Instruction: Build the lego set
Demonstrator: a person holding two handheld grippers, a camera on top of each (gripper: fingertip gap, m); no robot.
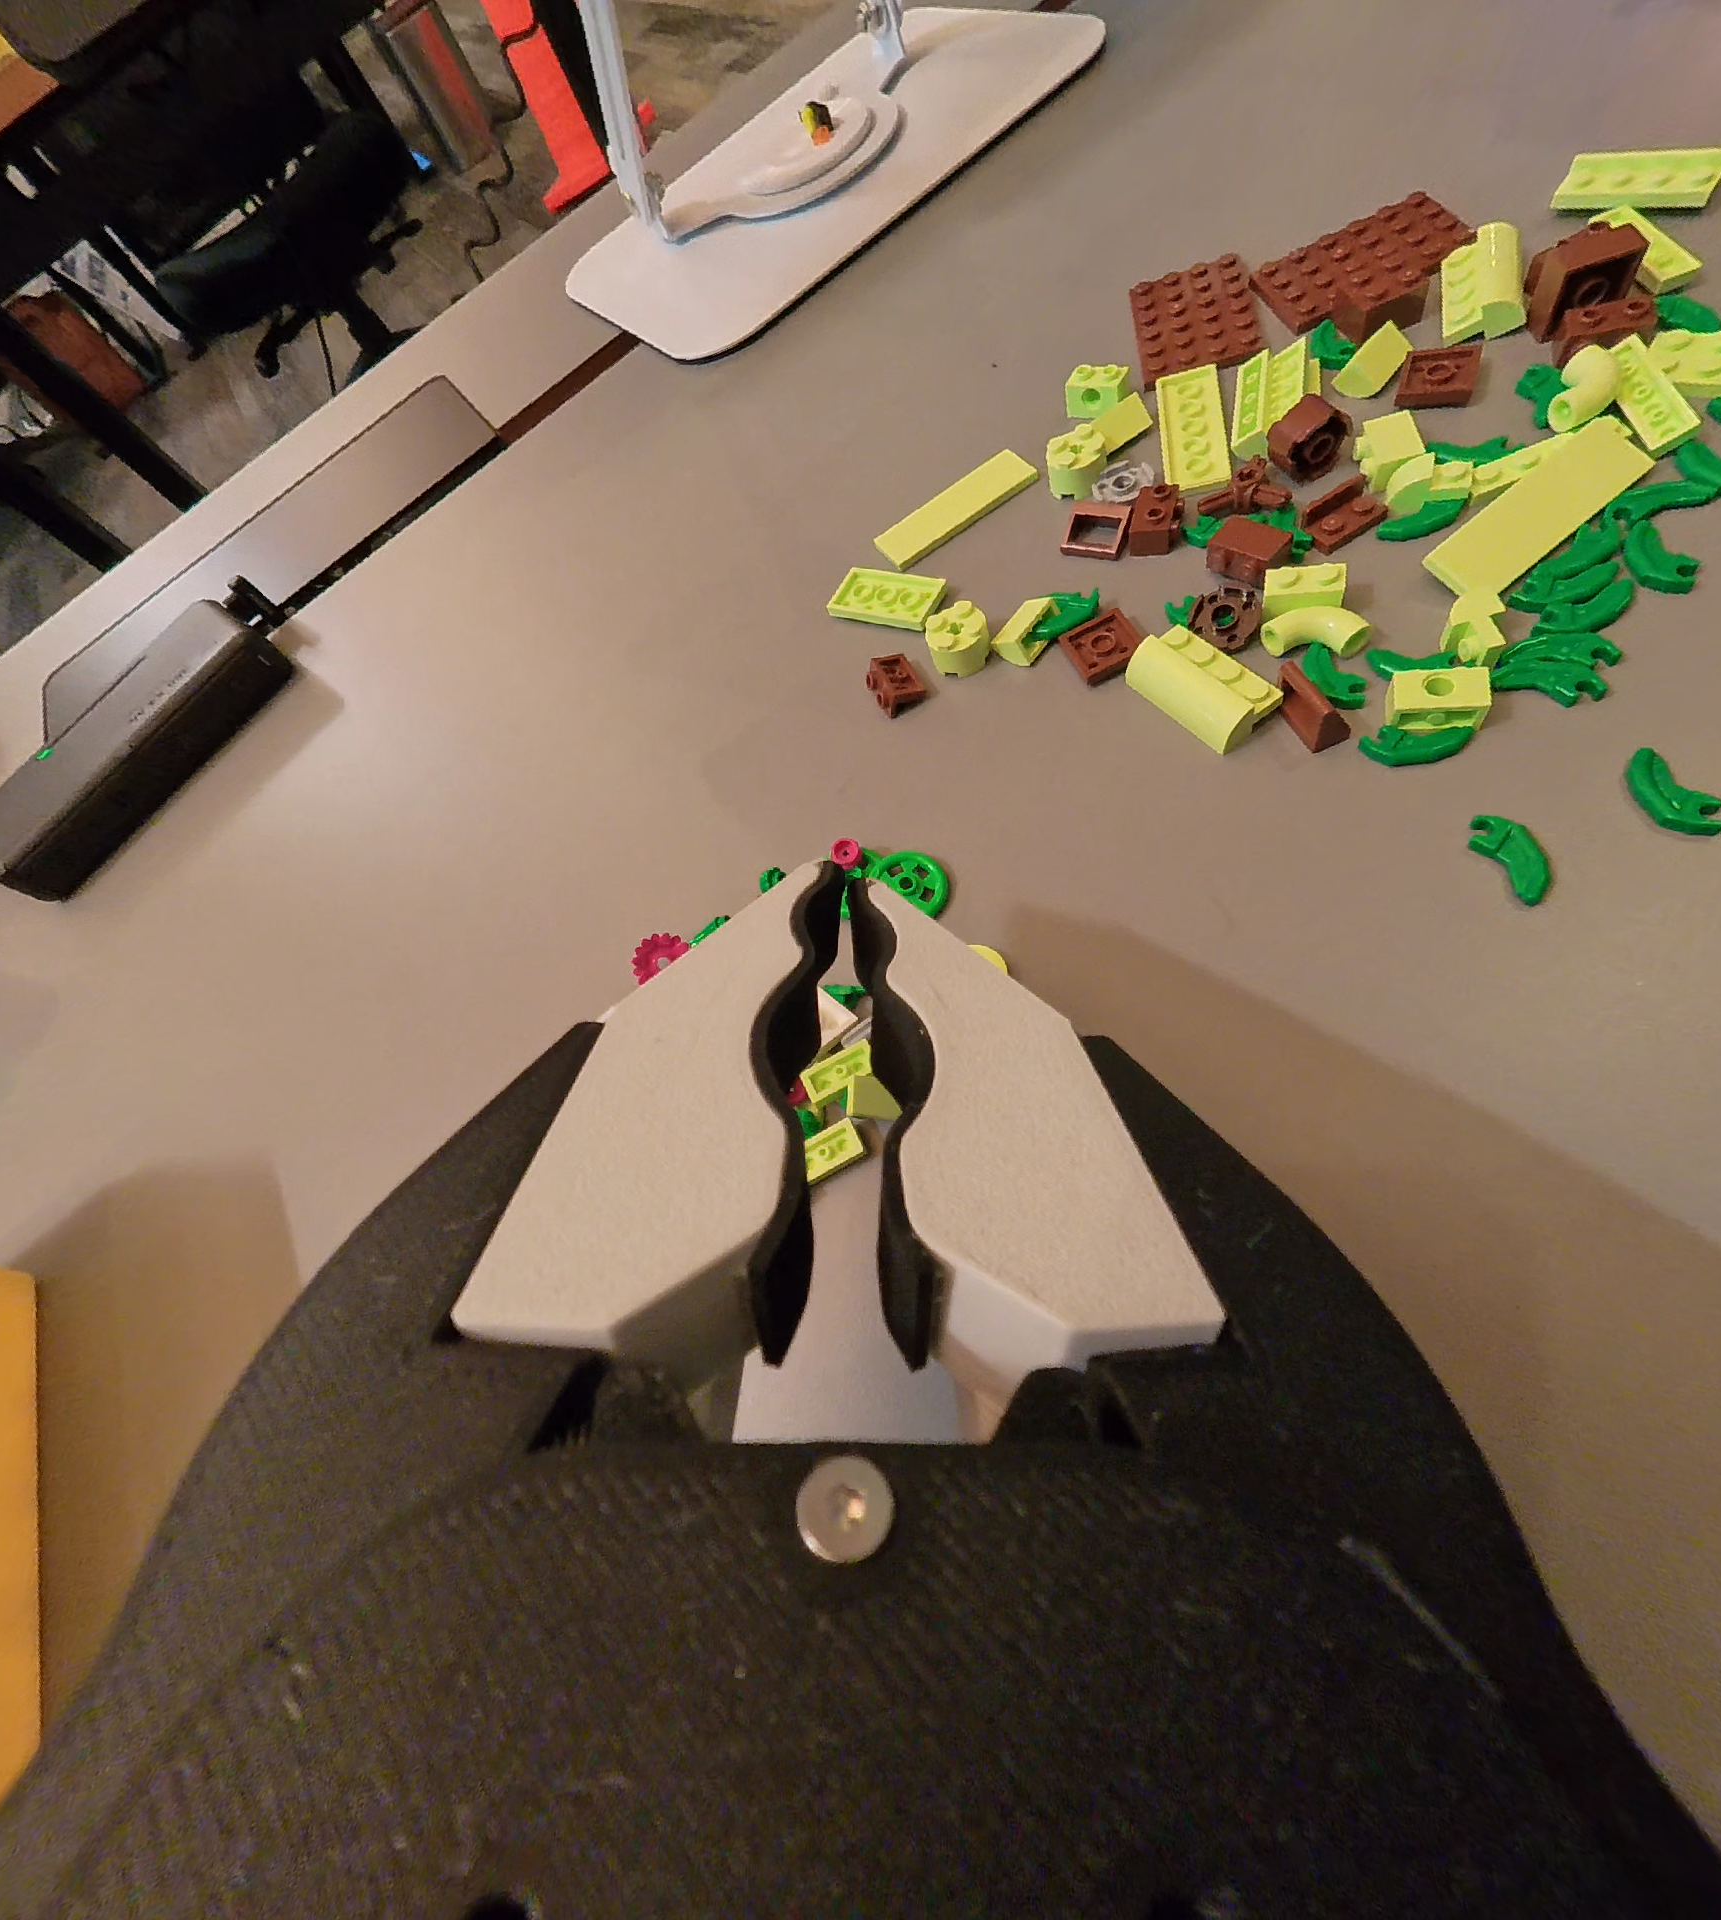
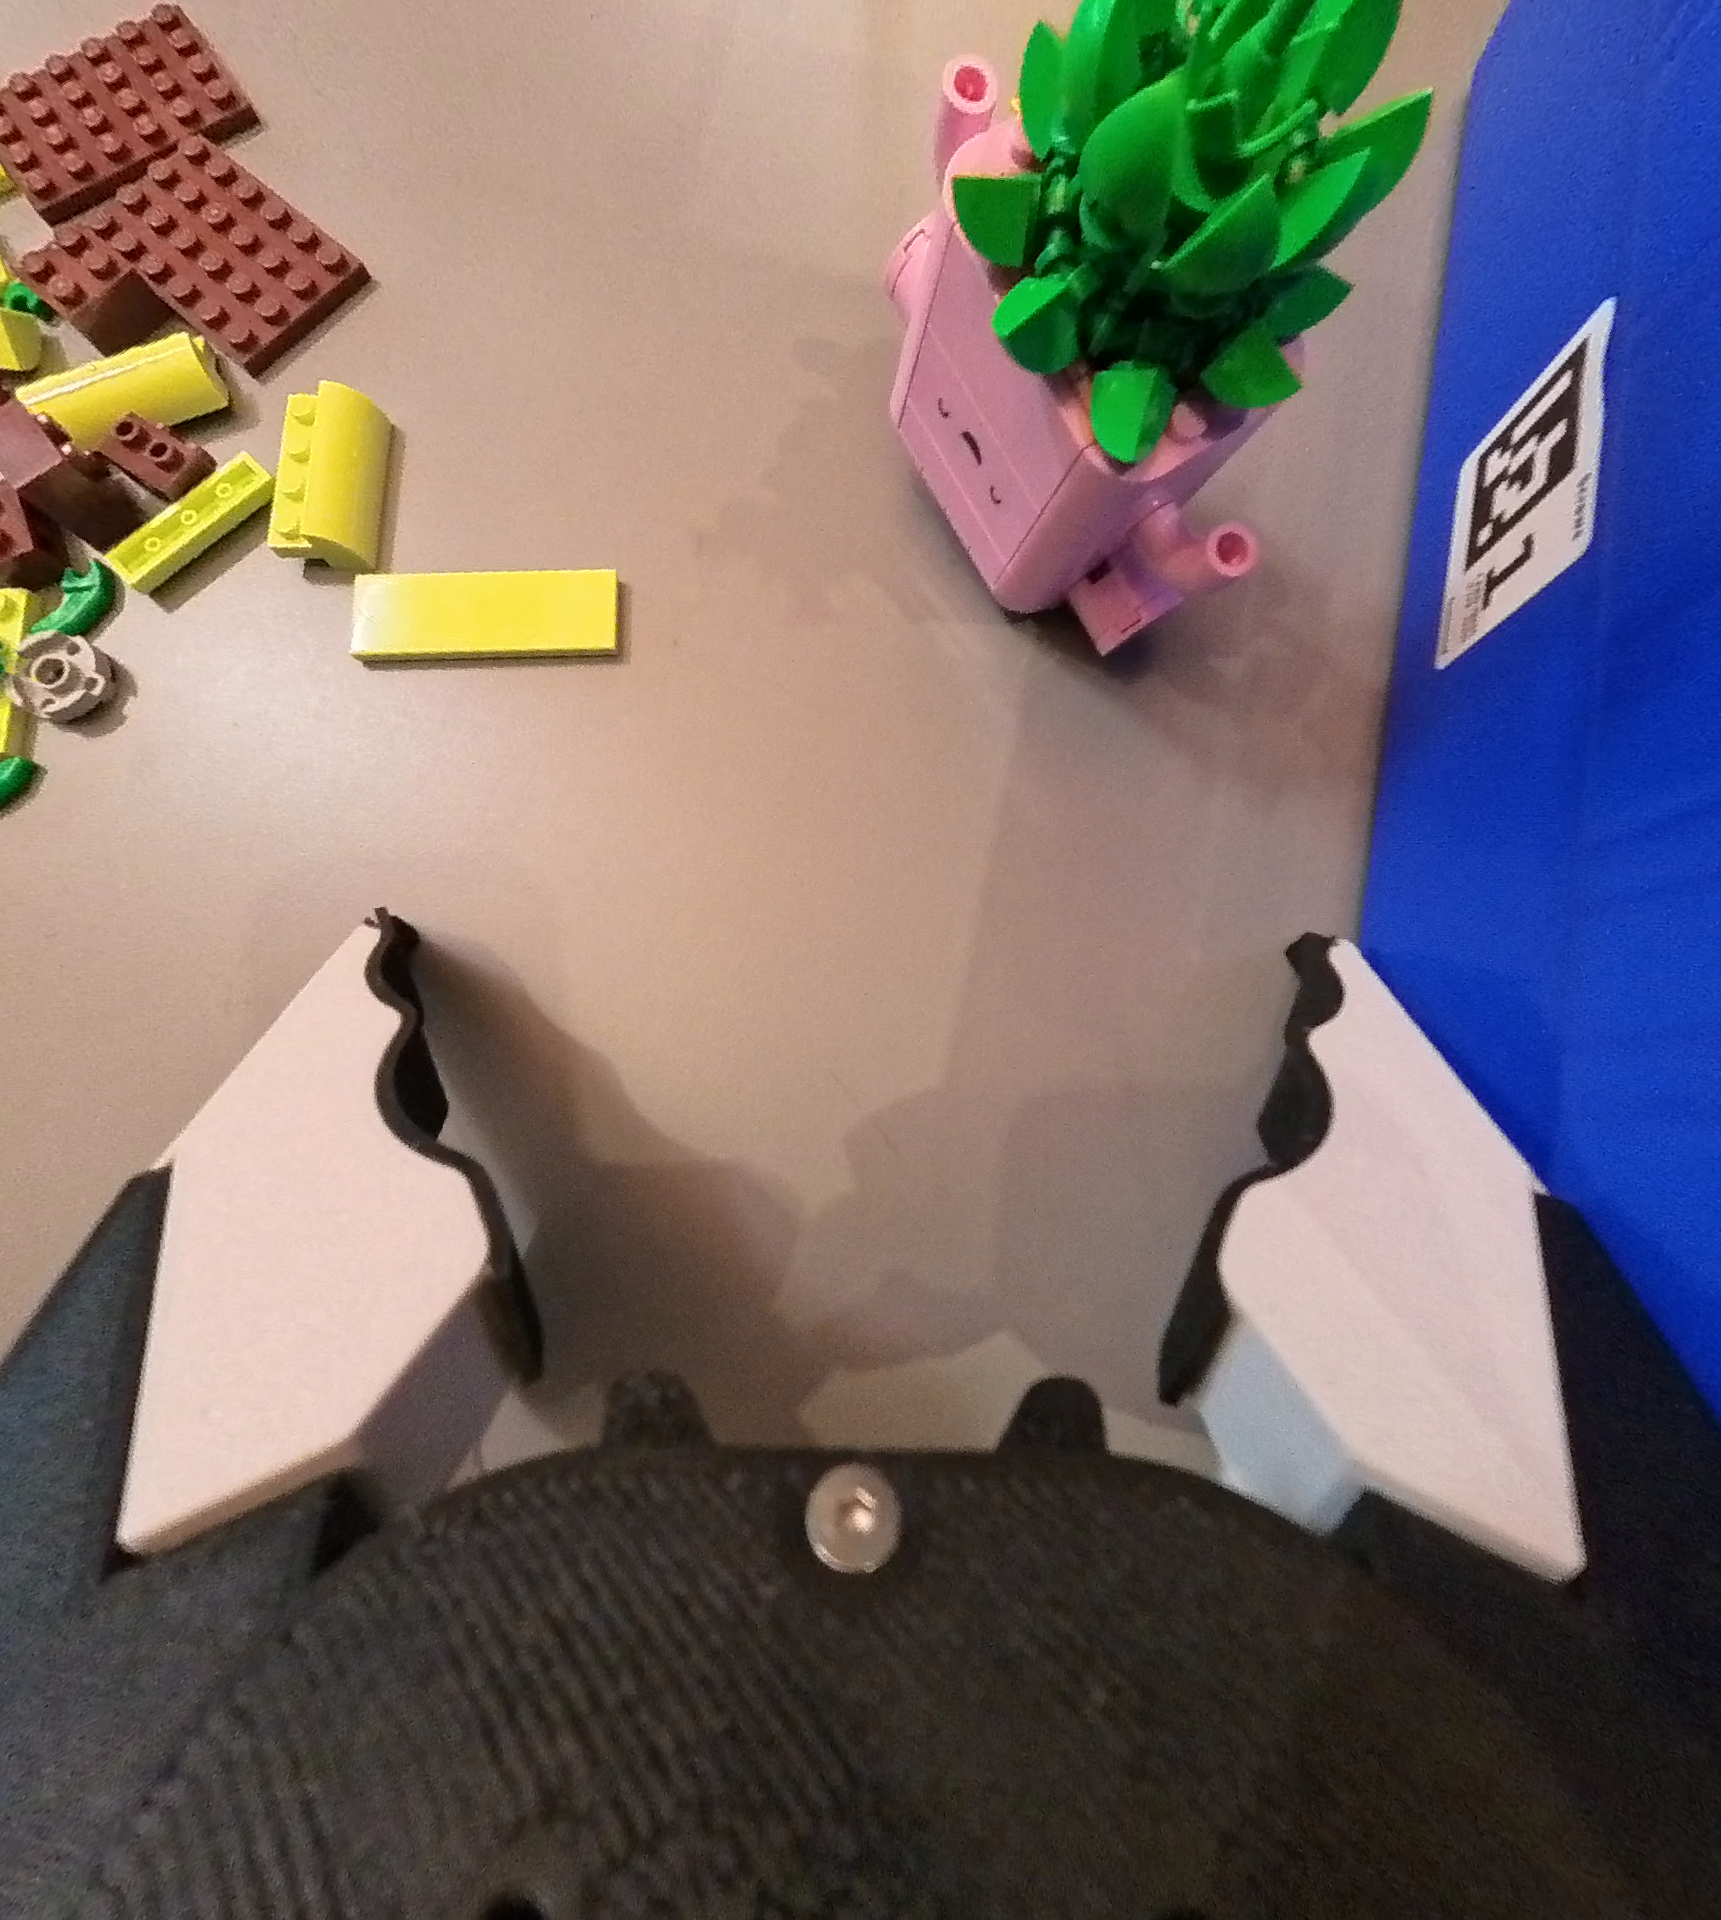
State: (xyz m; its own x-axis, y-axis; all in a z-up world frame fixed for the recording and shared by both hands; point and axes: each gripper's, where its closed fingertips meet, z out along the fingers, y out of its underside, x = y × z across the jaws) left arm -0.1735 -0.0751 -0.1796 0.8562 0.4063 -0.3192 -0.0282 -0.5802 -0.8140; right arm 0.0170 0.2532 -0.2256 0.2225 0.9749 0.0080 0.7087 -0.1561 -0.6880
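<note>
Pinching a tiny magenta stud [image 1: 843, 852] mid-frame, the left gripper [image 1: 843, 871] is closed; the right gripper [image 2: 851, 930] gapes wide, empty, over bare table [image 2: 731, 727].

right jaws wide apart over bare surface

the right gripper [image 2: 851, 930] has its jaws spread wide, holding nothing, with only grey surface [image 2: 731, 779] between them. ahead of the jaws and toward the right jaw stands a pink lego pot [image 2: 1022, 457], tilted, topped with green leaves [image 2: 1178, 197]. beyond the right jaw lies a blue panel [image 2: 1614, 727] bearing a black-and-white marker sticker [image 2: 1526, 478]. ahead of the left jaw lies a flat yellow-green tile [image 2: 485, 629]. farther ahead and outward of that jaw are brown studded plates [image 2: 181, 208] amid loose yellow-green bricks [image 2: 331, 473], small brown pieces, green leaf pieces and a grey round piece [image 2: 61, 677].
</note>
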